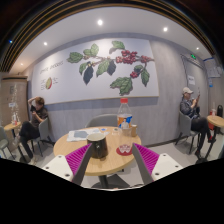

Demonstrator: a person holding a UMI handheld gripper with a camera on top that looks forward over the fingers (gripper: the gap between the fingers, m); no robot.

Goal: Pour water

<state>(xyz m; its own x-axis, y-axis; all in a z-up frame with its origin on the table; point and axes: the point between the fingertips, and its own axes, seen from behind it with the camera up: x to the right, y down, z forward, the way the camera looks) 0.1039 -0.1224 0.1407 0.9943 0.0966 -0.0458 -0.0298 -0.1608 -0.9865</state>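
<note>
The gripper (108, 160) hovers before a round wooden counter (80, 160) in a café, its jaws spread wide and holding nothing, the pink pads (146, 158) flanking the tabletop. A clear water bottle (124, 113) with a red-and-blue label stands upright at the counter's far side, well beyond the fingers, just beside a small brown cup (131, 129). A dark box (98, 148) sits near the middle between the fingers, a red-rimmed bowl (124, 149) to one side. A grey chair (104, 121) stands behind. On the wall hangs a coffee-plant mural (108, 64). People sit at either side of the room.
</note>
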